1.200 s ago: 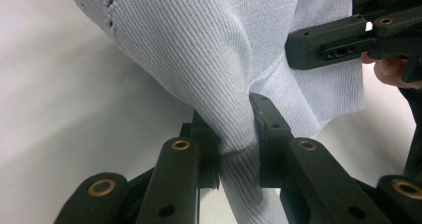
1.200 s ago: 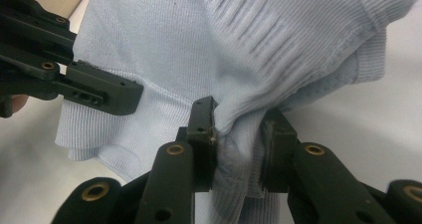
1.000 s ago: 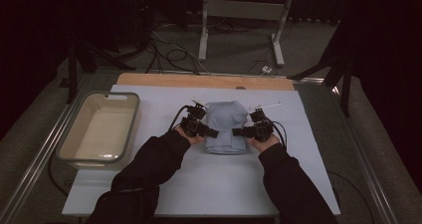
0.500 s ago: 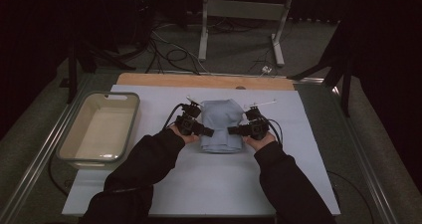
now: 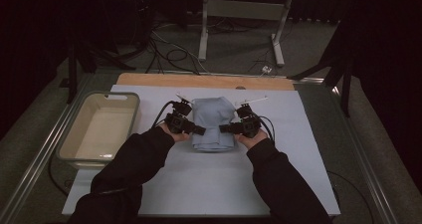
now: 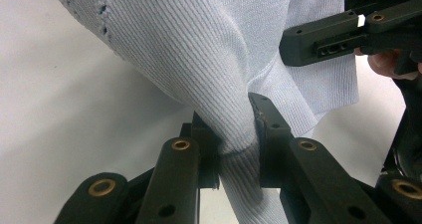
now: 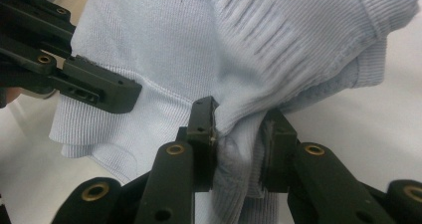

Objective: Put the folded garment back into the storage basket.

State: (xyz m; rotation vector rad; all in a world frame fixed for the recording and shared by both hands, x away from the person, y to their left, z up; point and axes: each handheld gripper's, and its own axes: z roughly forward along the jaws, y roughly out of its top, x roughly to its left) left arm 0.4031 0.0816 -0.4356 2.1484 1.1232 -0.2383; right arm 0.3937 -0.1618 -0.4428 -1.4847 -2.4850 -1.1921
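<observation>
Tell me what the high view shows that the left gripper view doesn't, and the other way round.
High view: the beige bin at the table's left, the person's sleeves, the white mat, both grippers flanking the garment. Left gripper view: its jaws pinching a bunched fold, the fabric's ribbed knit up close. Both: the light blue knit garment, the left gripper and right gripper.

Left gripper [image 6: 238, 134] pinching a fold of pale blue ribbed knit cloth [image 6: 209, 50].

Its two black jaws rise from the bottom edge and close on a bunched ridge of the fabric, which spreads upward over a white surface [image 6: 64, 119]. At the upper right, the other gripper [image 6: 348, 32] reaches in over the cloth's far edge, part of a hand [image 6: 385, 64] just behind it.
</observation>
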